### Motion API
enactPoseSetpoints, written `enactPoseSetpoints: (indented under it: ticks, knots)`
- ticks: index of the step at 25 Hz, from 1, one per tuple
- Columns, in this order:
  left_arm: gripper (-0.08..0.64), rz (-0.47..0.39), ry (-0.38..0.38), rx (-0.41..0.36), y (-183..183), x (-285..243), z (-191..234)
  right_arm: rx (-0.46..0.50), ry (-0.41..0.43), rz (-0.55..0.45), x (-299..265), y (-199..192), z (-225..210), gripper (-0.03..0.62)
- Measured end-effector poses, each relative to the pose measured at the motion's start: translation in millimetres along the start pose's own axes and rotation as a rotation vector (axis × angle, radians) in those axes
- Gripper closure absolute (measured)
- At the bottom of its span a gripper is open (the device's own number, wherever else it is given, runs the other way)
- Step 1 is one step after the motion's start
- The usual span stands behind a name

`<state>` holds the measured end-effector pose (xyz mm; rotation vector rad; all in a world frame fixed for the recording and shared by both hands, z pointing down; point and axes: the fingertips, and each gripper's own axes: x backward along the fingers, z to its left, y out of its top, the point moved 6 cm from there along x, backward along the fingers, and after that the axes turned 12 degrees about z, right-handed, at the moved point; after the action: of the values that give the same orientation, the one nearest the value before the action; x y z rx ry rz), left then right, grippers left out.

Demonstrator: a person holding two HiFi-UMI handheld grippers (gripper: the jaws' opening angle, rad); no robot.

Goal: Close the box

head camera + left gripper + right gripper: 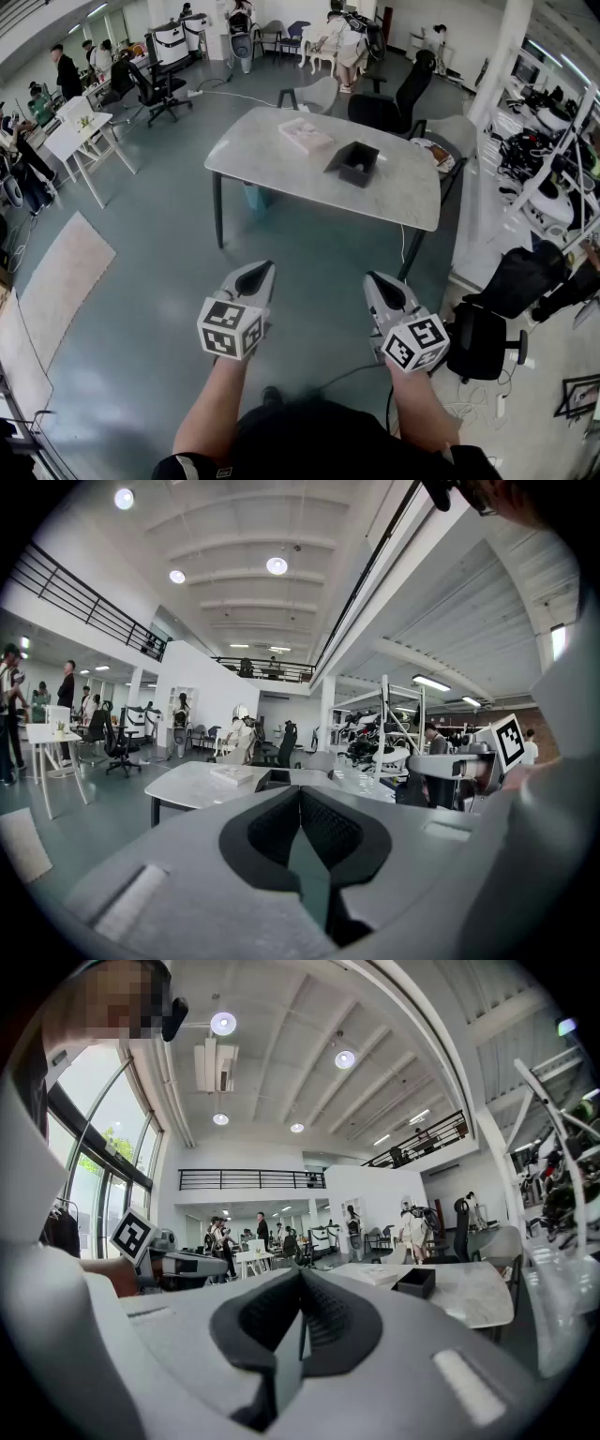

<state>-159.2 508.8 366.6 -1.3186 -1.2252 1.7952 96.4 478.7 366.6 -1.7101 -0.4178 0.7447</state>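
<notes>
At the near end of the scene, over the grey floor, the person is holding both grippers side by side and pointing them toward the far table (272, 164). The left gripper (266, 268) is keeping its fingers pressed together with nothing between them, as its own view is showing (300, 797). The right gripper (373, 277) is likewise holding its fingers pressed together and empty (300, 1277). The black box (357, 161) is sitting open on the table, well apart from both grippers, toward the table's right side; it is also showing in the left gripper view (273, 778) and the right gripper view (415, 1282). A flat pale piece (306, 135) is lying just left of the box and slightly farther. A black office chair (483, 339) is standing near the right gripper.
</notes>
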Motion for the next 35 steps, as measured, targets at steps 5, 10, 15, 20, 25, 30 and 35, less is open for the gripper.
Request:
enactPoseSetpoints:
  ticks: [5,10,15,20,25,30,35]
  knots:
    - [0.549,0.02,-0.008,-0.002,-2,-6,-13,-0.032,0.001,-0.012,6,-3,-8,0.591]
    - [0.548,0.035,-0.014,-0.01,-4,-15,-28,-0.052,0.0,-0.014,17,-10,-19,0.591]
    - [0.549,0.041,-0.01,-0.013,-6,-18,-44,-0.072,-0.015,-0.018,42,-20,-34,0.591]
    - [0.548,0.046,-0.026,-0.016,-4,-23,-59,-0.133,-0.022,-0.021,59,-25,-45,0.591]
    - [0.548,0.051,-0.061,-0.004,-5,-45,-57,-0.135,-0.015,-0.001,51,-30,-53,0.589]
    - [0.549,0.043,-0.097,0.019,0,-81,-35,-0.134,-0.021,0.027,18,-25,-69,0.58]
    - [0.549,0.045,-0.131,0.022,17,-129,11,-0.149,-0.048,0.056,-45,-9,-95,0.58]
